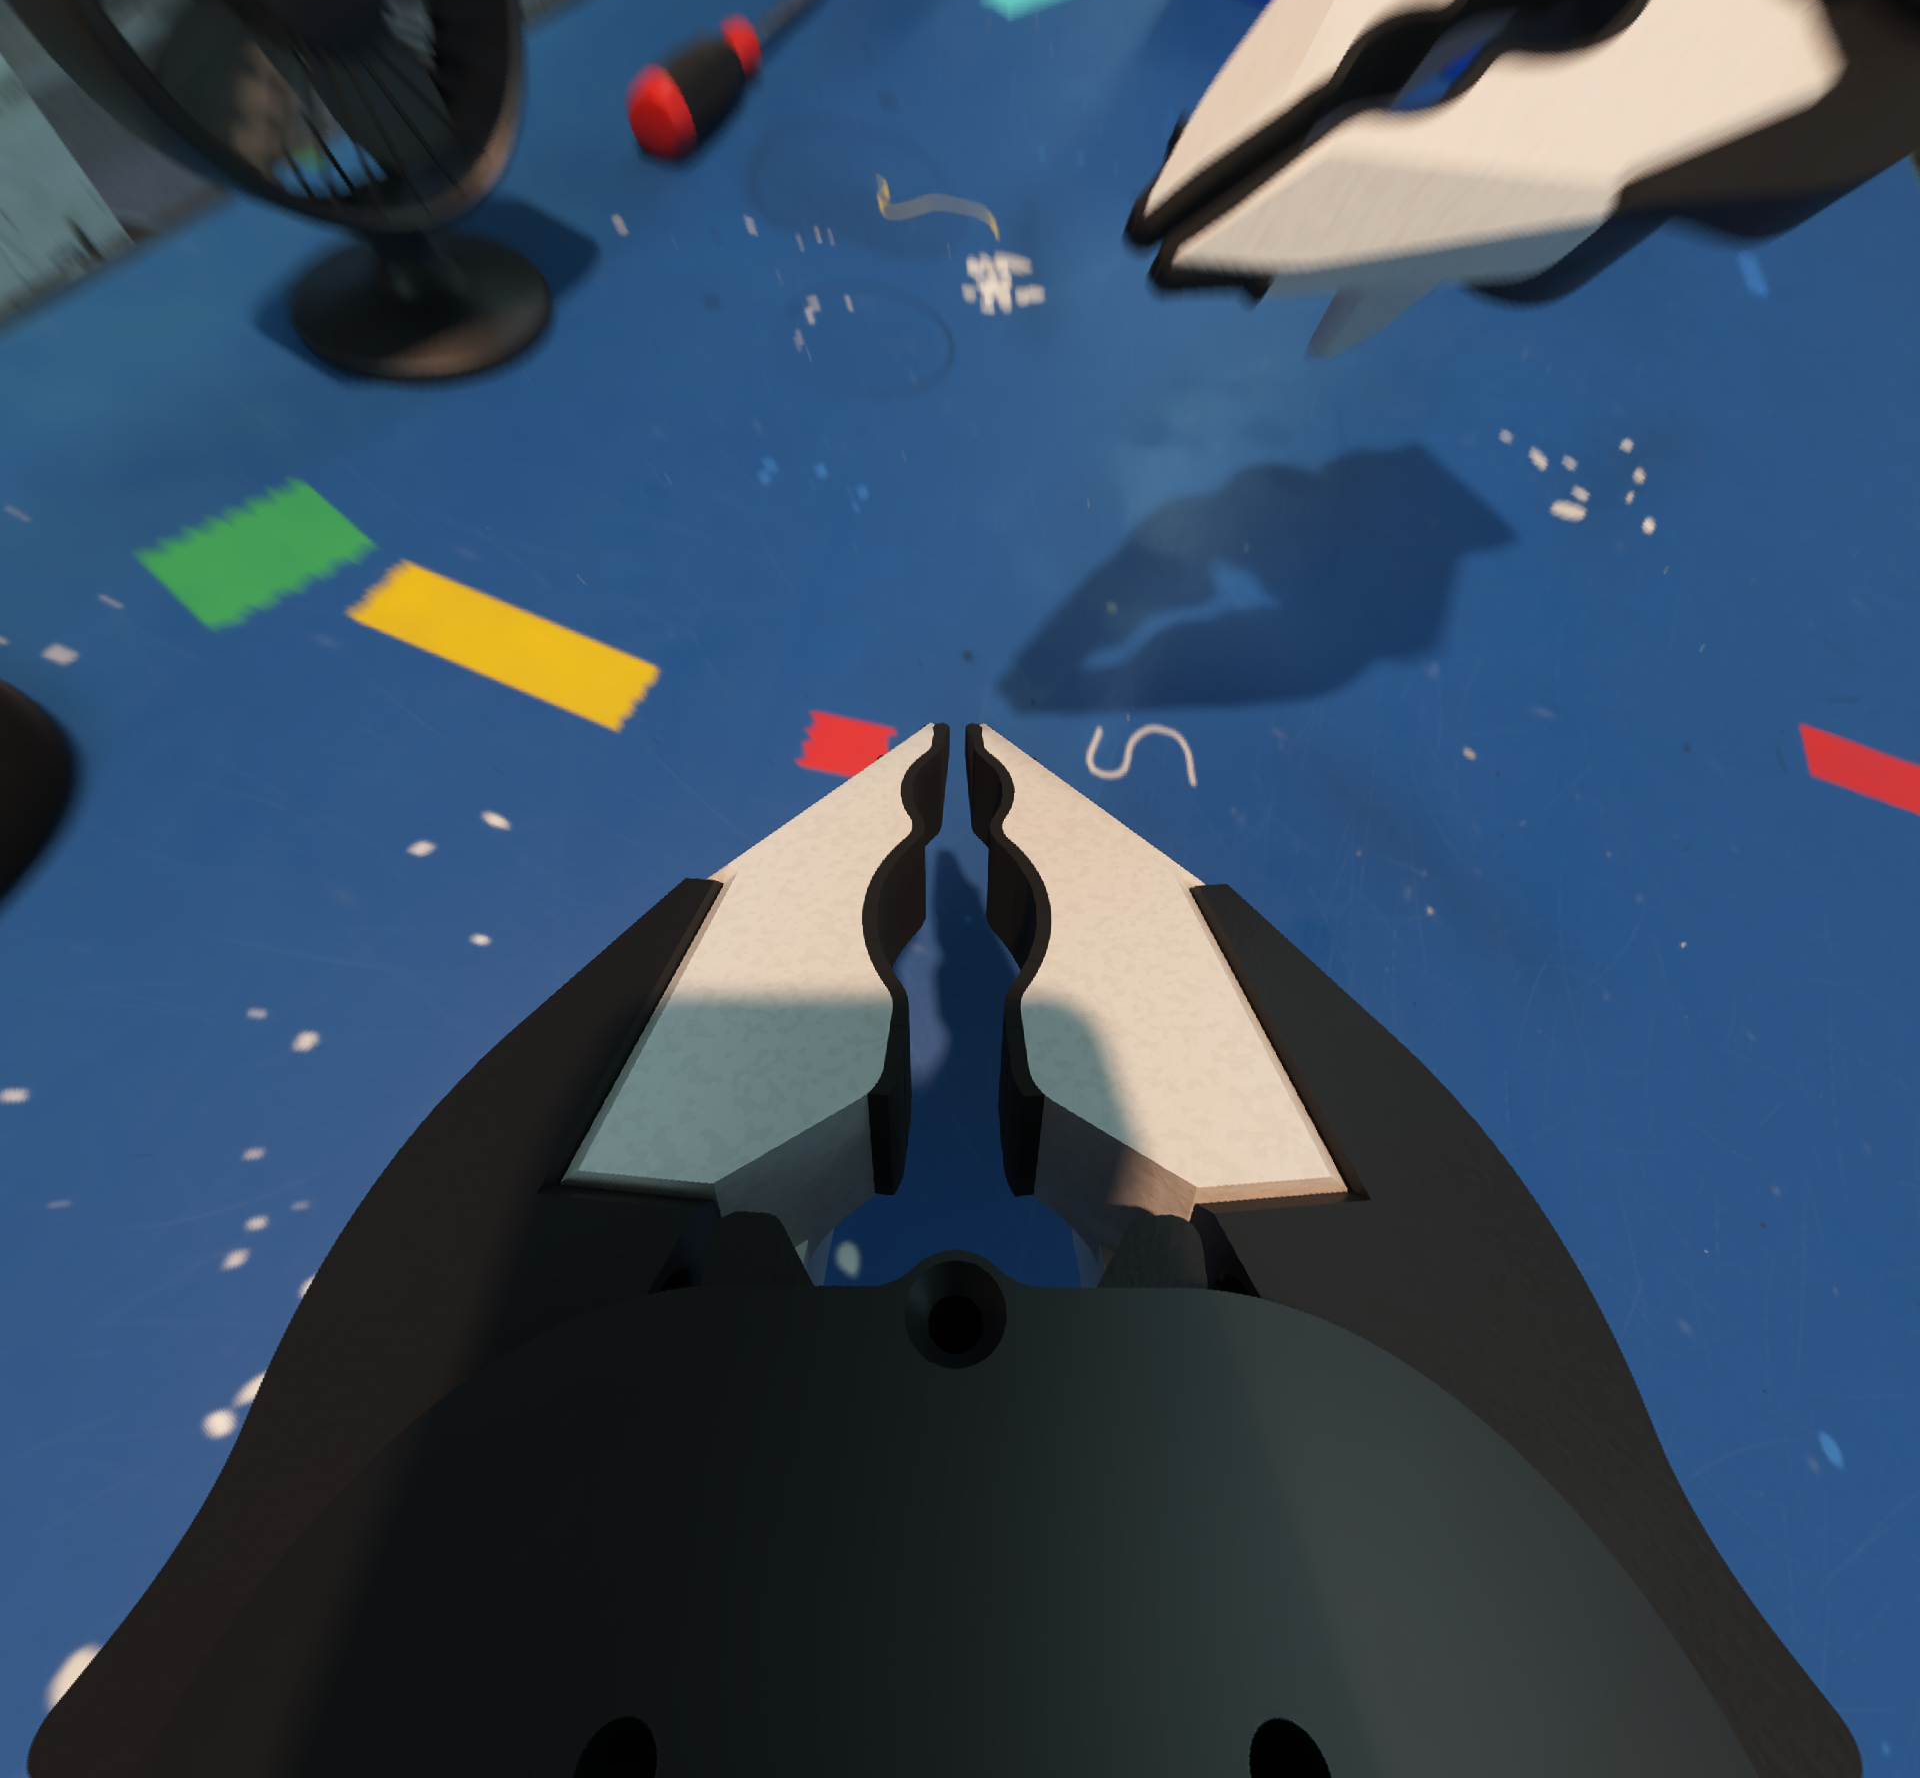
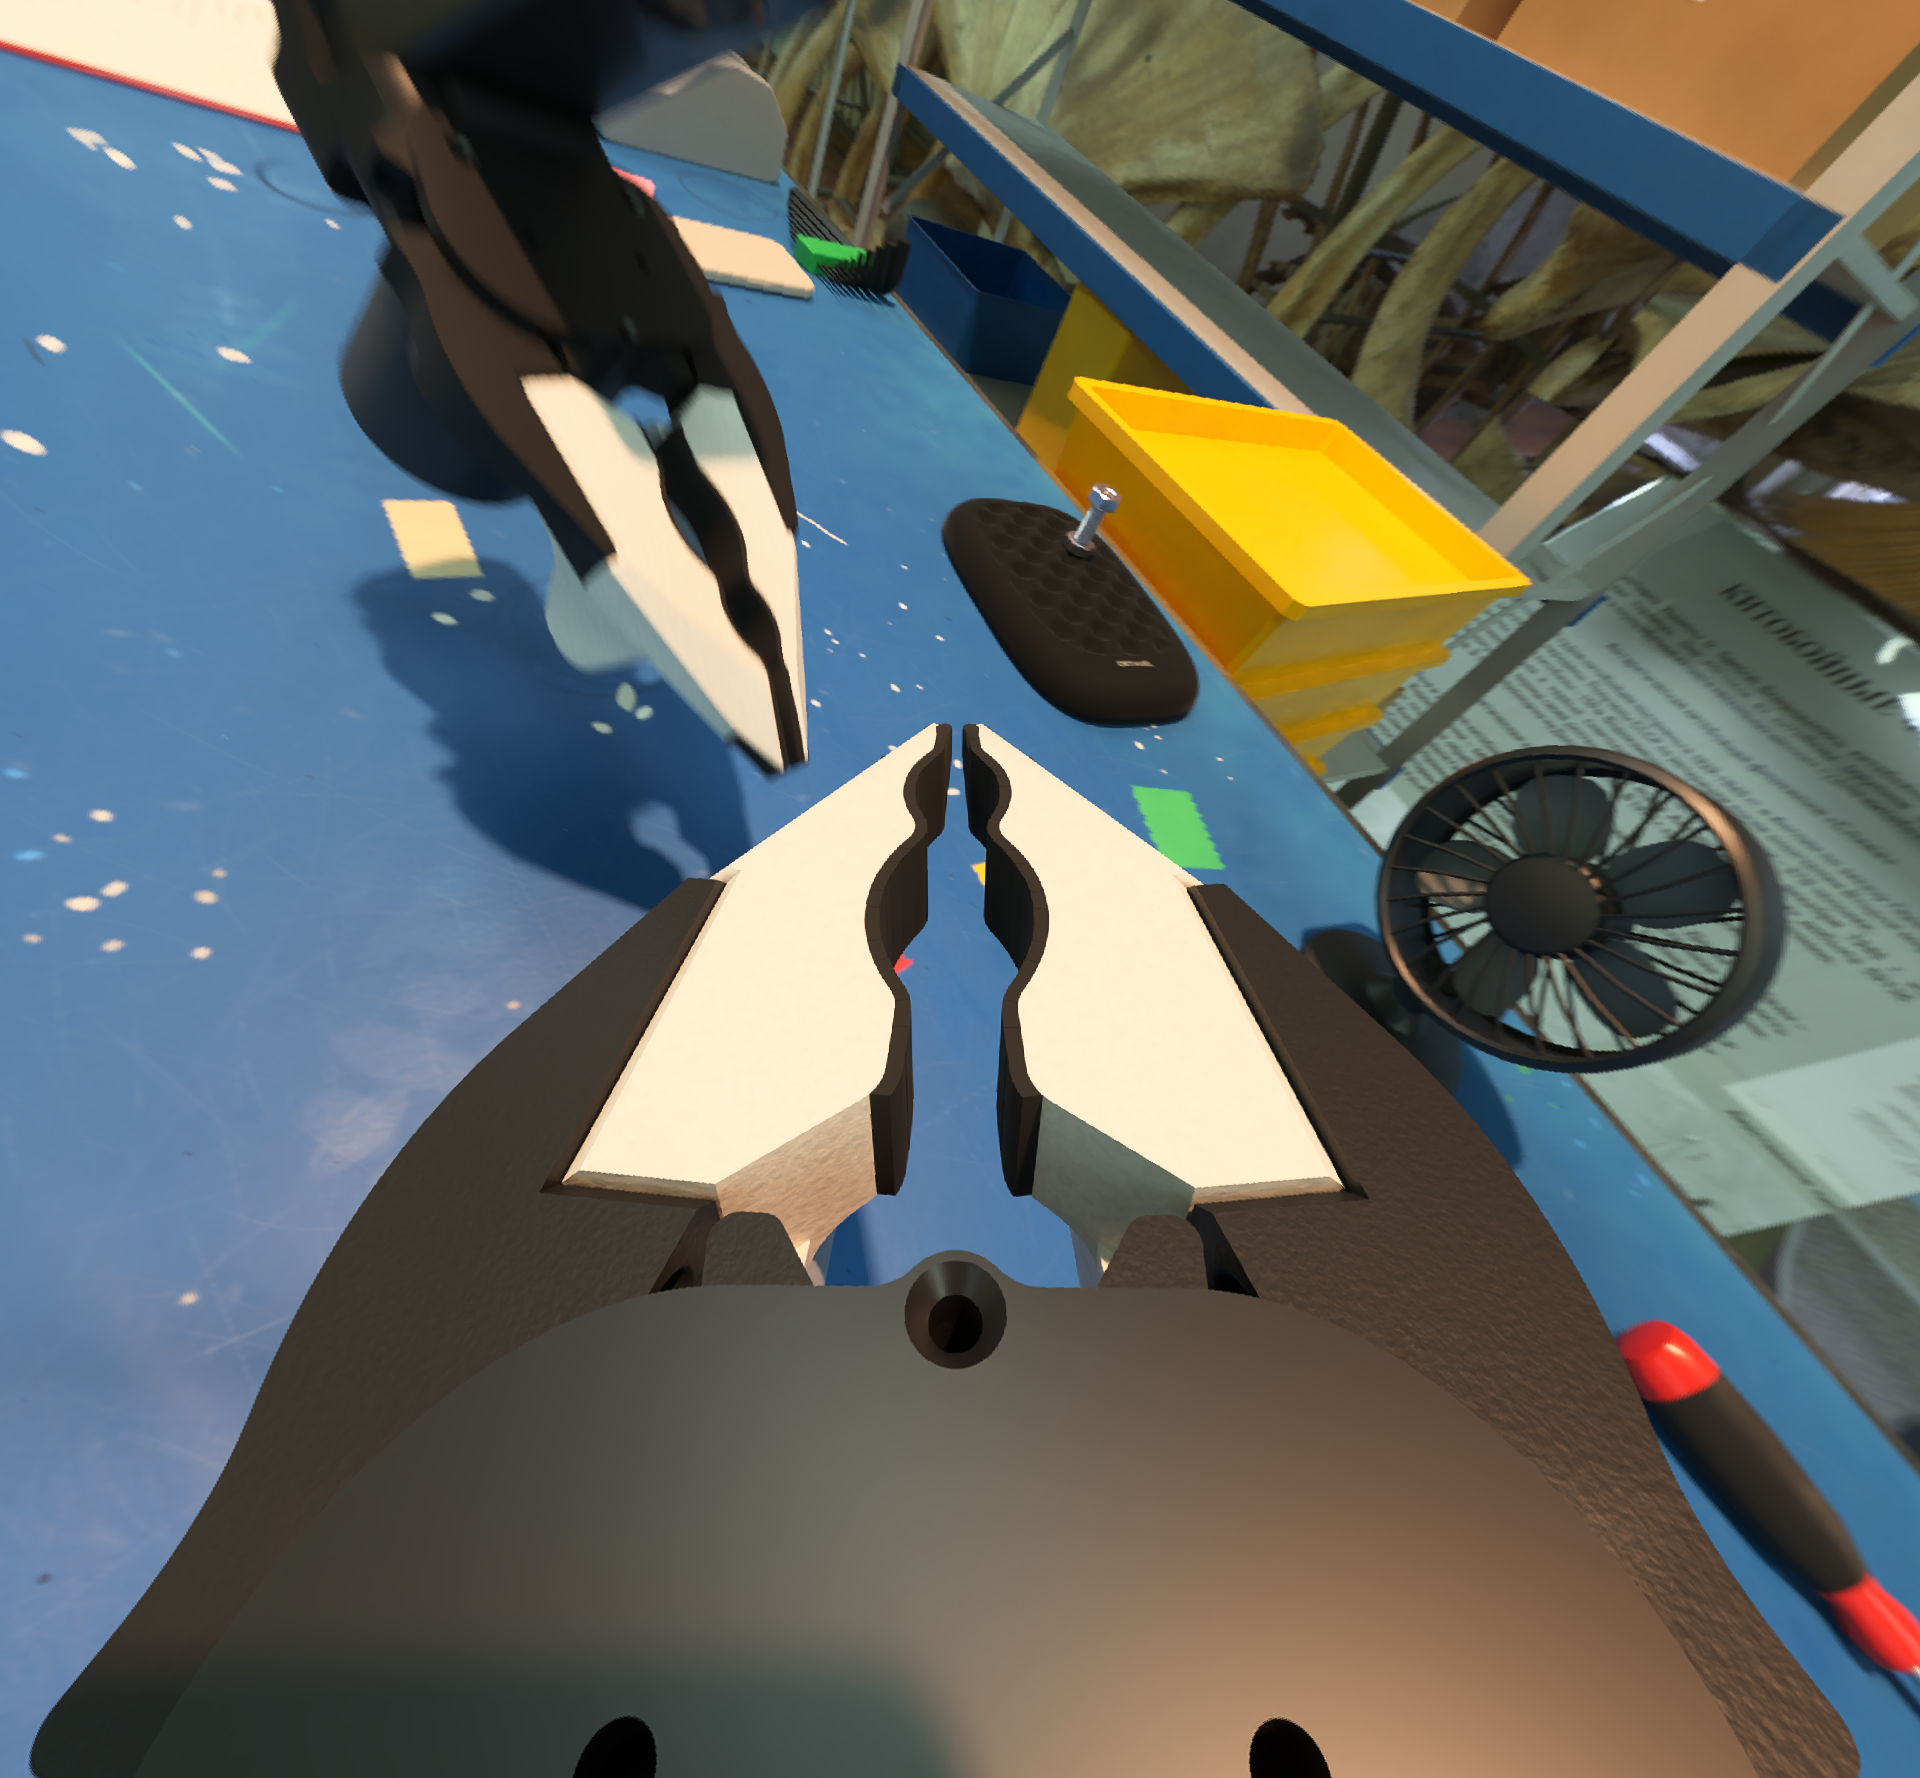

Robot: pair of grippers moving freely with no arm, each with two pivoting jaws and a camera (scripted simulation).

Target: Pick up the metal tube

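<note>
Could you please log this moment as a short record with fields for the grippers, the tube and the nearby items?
left gripper: shut, empty, above the blue table
right gripper: shut, empty
metal tube: not identifiable in either view
fan: black, at the table edge
screwdriver: red and black, lying flat
yellow tray: empty

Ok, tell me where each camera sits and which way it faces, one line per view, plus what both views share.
Left wrist view: sits on the left gripper, looking down along its nearly closed fingers at the blue table; the right gripper shows at upper right.
Right wrist view: sits on the right gripper, facing the table edge, a yellow bin and shelving; the left gripper shows at upper left.
Shared: the black fan, the red-and-black screwdriver, green tape. No metal tube is clearly visible.
</note>
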